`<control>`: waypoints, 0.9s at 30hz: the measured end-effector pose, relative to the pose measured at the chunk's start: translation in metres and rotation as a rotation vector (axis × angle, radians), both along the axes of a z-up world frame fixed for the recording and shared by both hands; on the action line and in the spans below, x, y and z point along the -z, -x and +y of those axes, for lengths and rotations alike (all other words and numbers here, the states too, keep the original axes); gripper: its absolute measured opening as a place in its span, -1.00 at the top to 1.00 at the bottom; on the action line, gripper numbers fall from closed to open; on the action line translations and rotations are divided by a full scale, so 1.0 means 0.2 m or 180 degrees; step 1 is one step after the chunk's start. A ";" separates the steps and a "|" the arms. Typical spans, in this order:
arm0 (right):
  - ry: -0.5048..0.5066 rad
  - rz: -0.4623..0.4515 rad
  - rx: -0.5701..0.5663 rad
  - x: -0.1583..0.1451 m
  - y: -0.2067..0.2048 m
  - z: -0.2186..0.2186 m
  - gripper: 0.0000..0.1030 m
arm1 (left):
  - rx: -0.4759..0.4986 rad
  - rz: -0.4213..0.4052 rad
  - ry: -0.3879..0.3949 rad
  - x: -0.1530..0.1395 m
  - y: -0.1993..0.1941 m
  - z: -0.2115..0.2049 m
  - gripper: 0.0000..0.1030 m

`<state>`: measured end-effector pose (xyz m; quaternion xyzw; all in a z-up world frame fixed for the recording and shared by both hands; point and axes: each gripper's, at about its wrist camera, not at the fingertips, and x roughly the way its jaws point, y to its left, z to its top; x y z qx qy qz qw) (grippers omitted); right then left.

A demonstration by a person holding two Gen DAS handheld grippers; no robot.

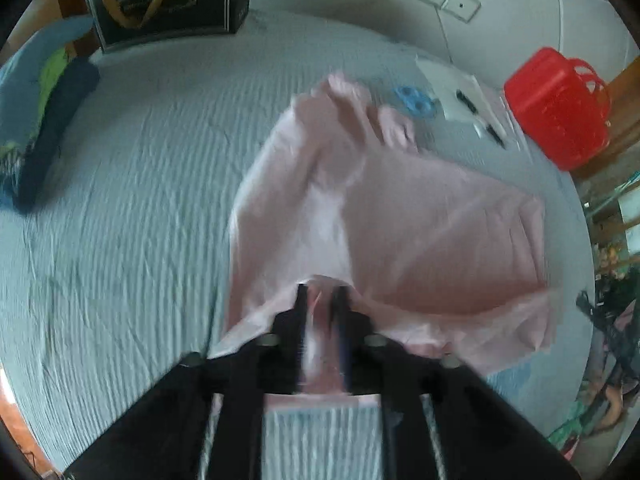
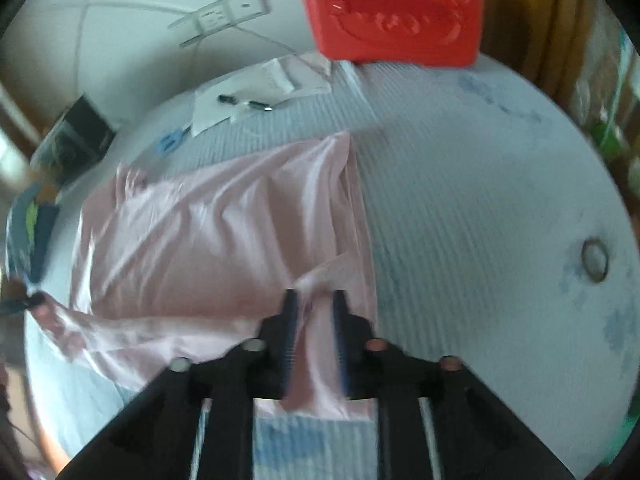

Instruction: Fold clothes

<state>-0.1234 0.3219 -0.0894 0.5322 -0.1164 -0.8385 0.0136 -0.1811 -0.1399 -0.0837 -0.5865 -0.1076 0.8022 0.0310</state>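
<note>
Right now the pink garment (image 1: 400,220) sprawls half-lifted on the bed (image 1: 140,220), and I have both grippers clamped on its near edge: left gripper (image 1: 323,300) and right gripper (image 2: 315,300) each pinch cloth between the fingers. My worry is the slippery fabric sliding out, or uneven pulling skewing the fold. The red basket (image 1: 556,108) stays lidded; I cannot see its contents.

Soft, even daylight fills both views; motion blur smears everything, and fisheye distortion bends the dark-vignetted edges.
</note>
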 end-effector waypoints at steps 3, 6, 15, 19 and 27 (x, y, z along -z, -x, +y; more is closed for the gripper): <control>0.0047 0.0009 0.0098 0.00 -0.09 0.02 0.43 | -0.0009 0.0141 0.0032 -0.05 -0.02 -0.07 -0.66; 0.0048 -0.0054 0.0186 0.05 -0.23 0.06 0.34 | -0.0009 0.0183 0.0218 -0.04 -0.13 -0.15 -0.66; 0.0037 -0.0324 0.0286 0.28 -0.44 0.07 0.34 | -0.0022 -0.0022 0.0649 0.27 -0.41 -0.22 -0.52; -0.0094 -0.0239 0.0266 0.33 -0.39 0.02 0.23 | -0.0049 -0.0092 0.0625 0.37 -0.44 -0.19 -0.42; -0.0765 -0.0211 -0.0155 0.31 -0.33 -0.16 0.88 | -0.0153 -0.0083 0.0567 0.34 -0.48 -0.20 0.82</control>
